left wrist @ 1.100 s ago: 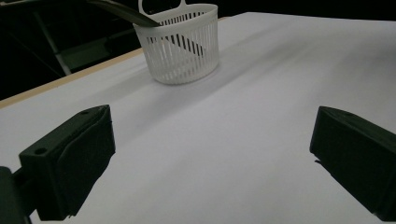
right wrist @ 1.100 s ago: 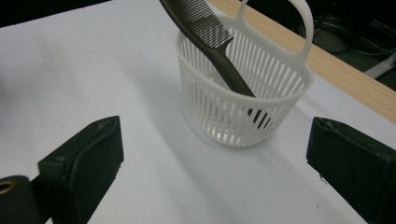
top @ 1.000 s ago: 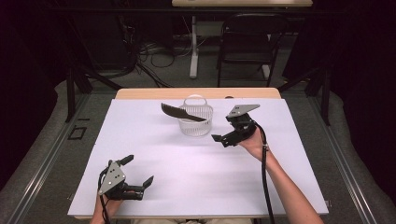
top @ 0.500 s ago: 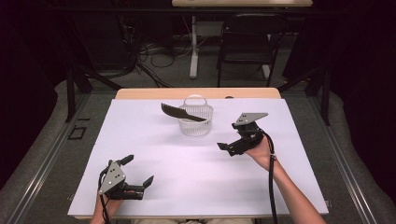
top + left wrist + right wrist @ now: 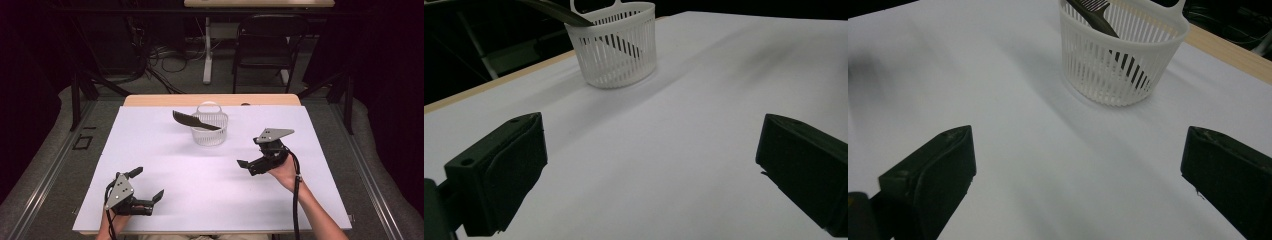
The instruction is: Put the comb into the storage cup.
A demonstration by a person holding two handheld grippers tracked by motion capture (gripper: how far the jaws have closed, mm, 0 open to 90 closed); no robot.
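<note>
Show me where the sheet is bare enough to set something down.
Bare: the wide stretch between the left gripper and right gripper, and the white sheet left of the basket. Crowded: only around the basket, where the comb overhangs.

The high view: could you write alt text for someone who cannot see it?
A white slatted basket stands near the far edge of a white table, with a dark comb leaning out over its left rim. A person holds an open gripper in each hand, the left gripper near the front edge, the right gripper nearer the basket.
</note>
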